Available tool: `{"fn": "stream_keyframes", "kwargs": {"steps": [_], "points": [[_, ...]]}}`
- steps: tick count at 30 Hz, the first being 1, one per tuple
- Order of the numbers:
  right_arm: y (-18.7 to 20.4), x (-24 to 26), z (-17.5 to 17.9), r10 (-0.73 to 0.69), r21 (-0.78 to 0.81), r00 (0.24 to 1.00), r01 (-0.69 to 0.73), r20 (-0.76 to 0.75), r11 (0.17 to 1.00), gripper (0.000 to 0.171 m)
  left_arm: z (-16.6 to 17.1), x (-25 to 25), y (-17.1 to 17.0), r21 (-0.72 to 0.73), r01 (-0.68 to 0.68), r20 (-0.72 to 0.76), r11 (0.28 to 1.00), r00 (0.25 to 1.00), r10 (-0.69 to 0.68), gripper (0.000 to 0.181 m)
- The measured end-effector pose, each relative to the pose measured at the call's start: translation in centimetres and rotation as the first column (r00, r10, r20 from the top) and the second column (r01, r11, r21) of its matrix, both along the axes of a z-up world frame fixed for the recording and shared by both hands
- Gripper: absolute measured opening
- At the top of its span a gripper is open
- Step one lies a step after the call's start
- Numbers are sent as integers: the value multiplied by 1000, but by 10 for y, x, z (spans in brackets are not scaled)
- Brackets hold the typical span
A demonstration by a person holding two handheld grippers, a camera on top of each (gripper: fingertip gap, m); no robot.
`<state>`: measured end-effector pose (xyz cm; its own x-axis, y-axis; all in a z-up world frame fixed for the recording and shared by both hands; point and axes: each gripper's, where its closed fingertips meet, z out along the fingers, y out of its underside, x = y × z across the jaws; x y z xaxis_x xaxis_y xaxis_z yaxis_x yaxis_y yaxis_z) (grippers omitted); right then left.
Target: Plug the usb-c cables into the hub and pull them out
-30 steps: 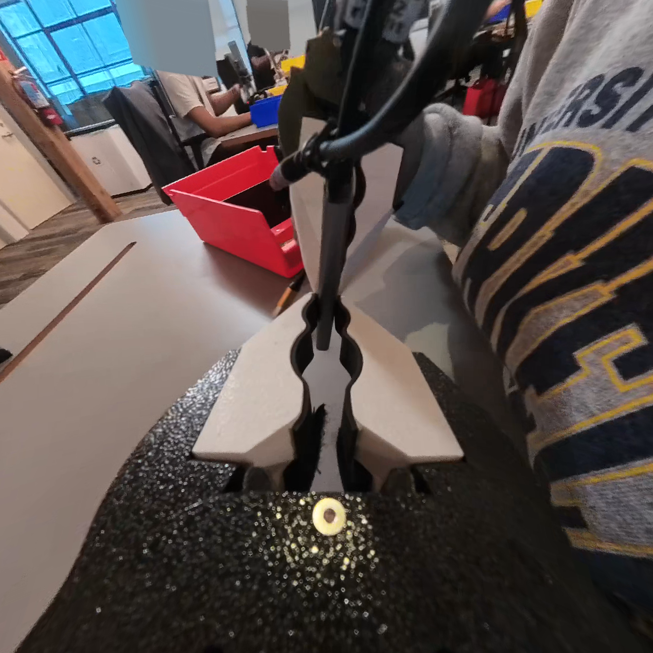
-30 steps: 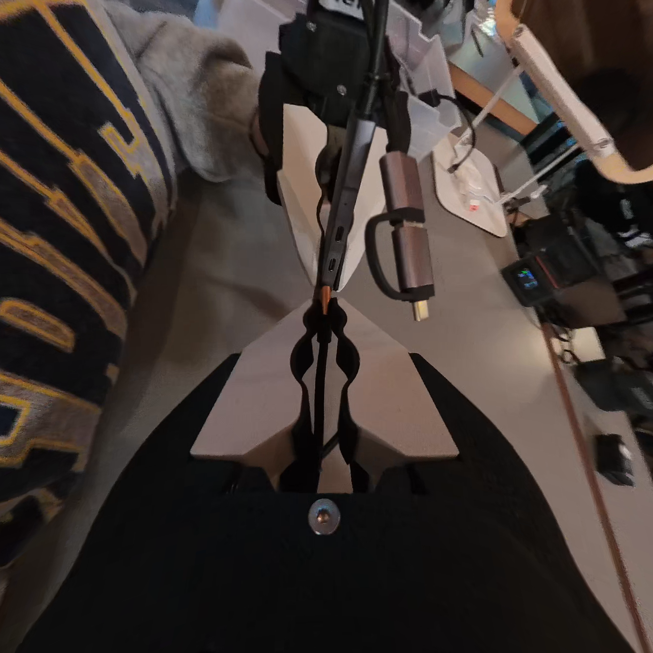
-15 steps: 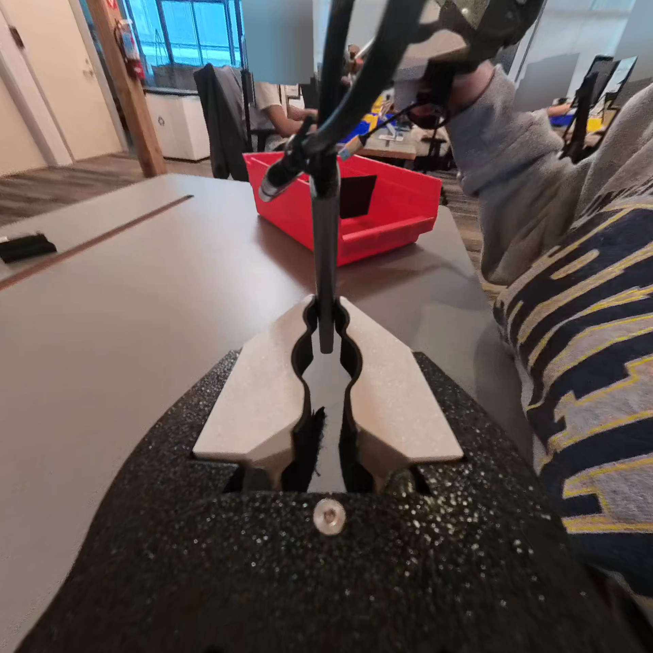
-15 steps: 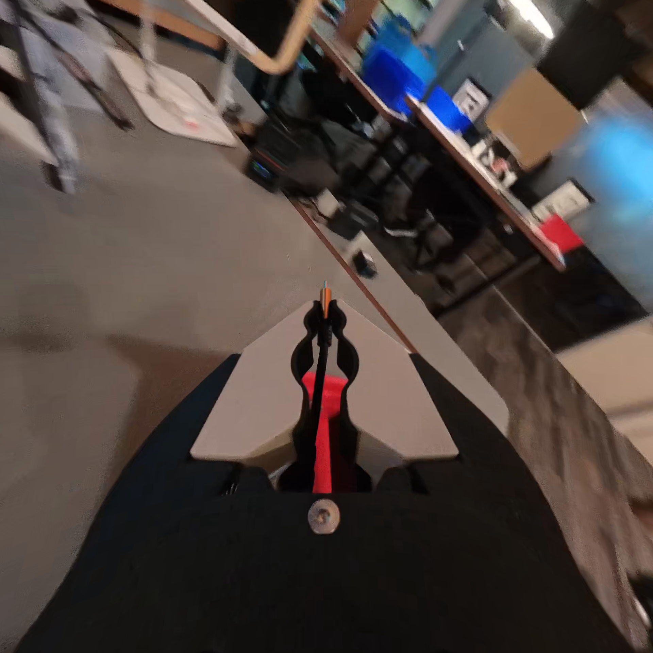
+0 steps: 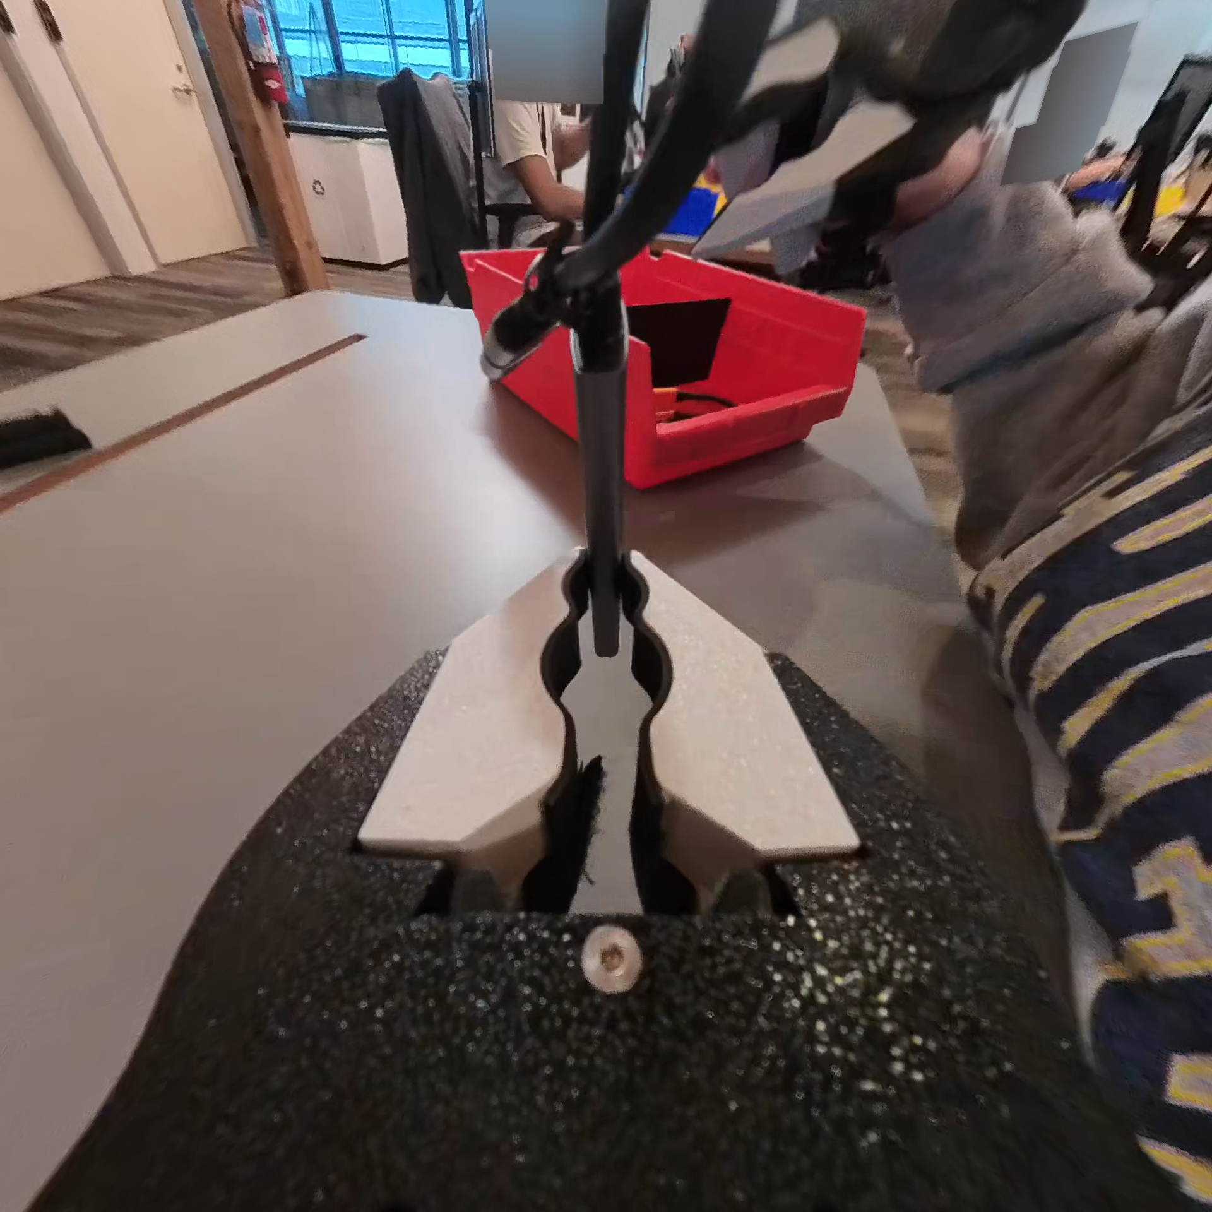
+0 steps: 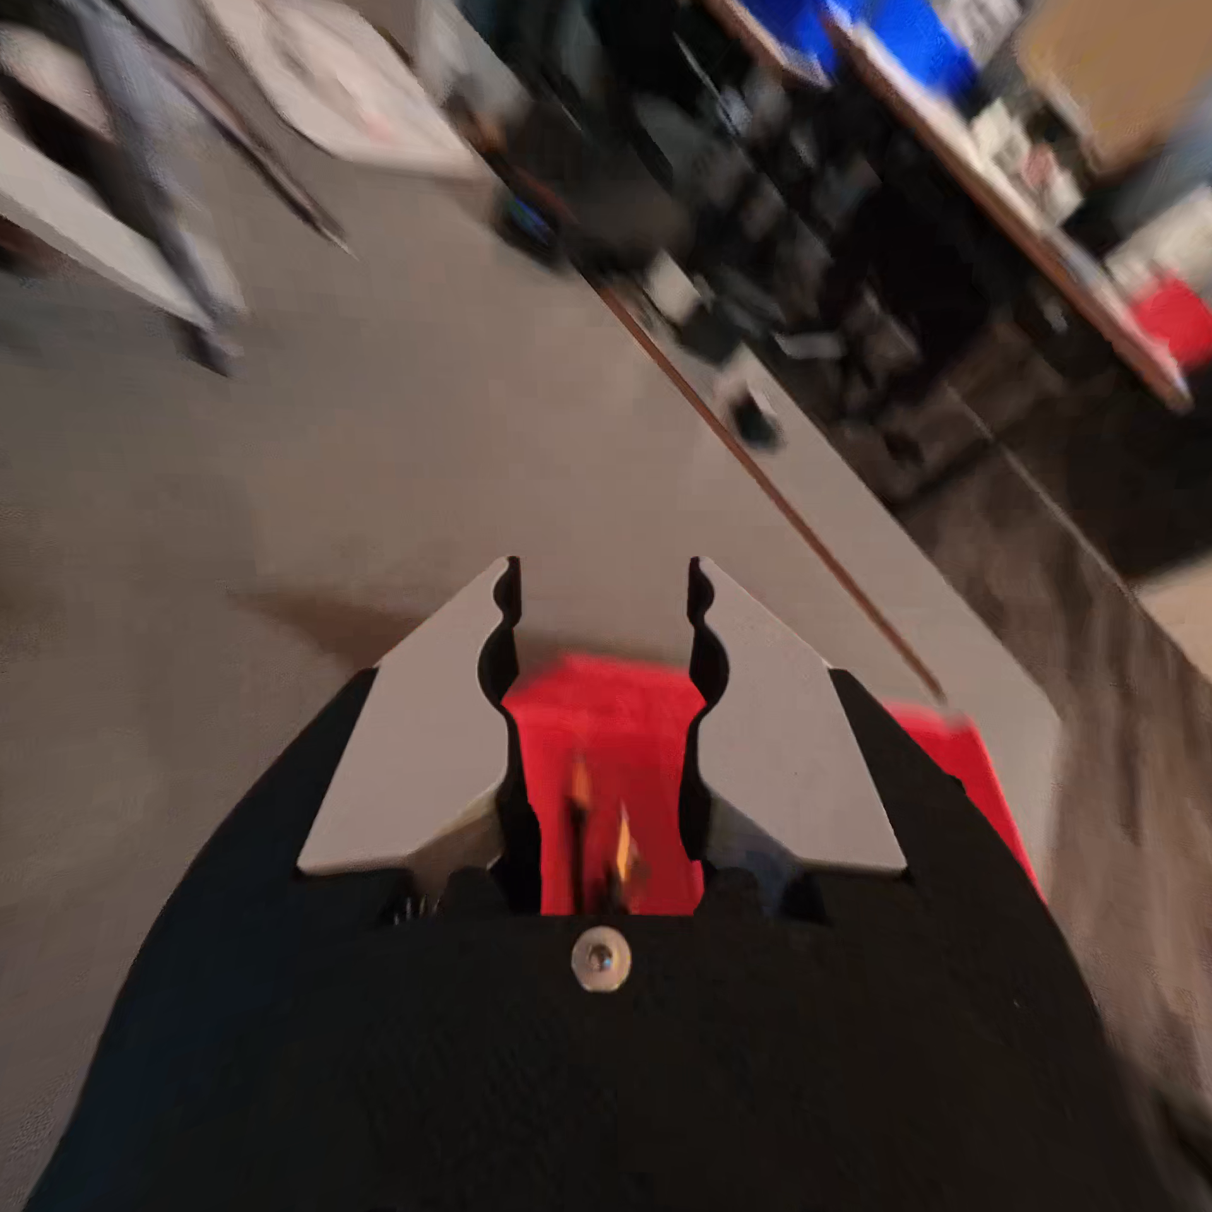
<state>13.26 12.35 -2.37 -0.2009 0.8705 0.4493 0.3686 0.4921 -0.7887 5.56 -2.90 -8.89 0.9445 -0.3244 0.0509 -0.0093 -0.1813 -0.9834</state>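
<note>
Grey hub: in the left wrist view we pinch the hub [image 5: 605, 498] edge-on in our left gripper [image 5: 605, 577], frame centre.
Red bin [image 5: 741, 420]: behind it.
Right wrist view: our right gripper [image 6: 603, 590] gapes empty above blurred orange-tipped cables [image 6: 620, 846], lower centre.
Risk: we judge the hub's dangling lead [image 5: 629, 216] could snag.

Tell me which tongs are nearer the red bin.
Right. The right tongs hang open directly over the red bin, which shows between their fingers. The left tongs are back across the table, shut on the hub.
</note>
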Motion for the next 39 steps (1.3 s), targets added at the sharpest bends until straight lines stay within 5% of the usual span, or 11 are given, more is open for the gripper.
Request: {"fn": "stream_keyframes", "kwargs": {"steps": [5,11,16,19,23,25,28,34,39], "points": [[-129,-36,-10,453,-66,890,-449,57,891,54,5,25,7,55,59,-170,997,984,-49,7],[-181,-48,-26,613,-182,788,-594,65,783,47,-3,48,4,32,148,-267,988,954,-135,7],[-192,-40,-36,660,-158,745,-643,96,749,11,-4,51,6,36,145,-239,989,962,-132,9],[-152,-40,-13,553,-50,832,-551,47,833,10,11,42,5,109,97,-163,989,984,-78,32],[-2,-29,36,76,75,995,-71,-62,995,10,7,17,6,85,-17,-85,996,996,24,55],[93,-5,36,-253,153,967,252,-8,956,11,3,8,6,65,-58,-59,996,996,62,56],[183,38,-4,-523,215,819,481,237,850,11,3,0,7,53,-103,-49,993,993,105,57],[230,67,-82,-567,294,622,491,540,820,13,-4,-8,8,19,-142,-77,990,987,143,59],[226,64,-90,-576,259,604,532,551,806,36,-2,-21,5,26,-191,-74,981,979,192,60]]}}
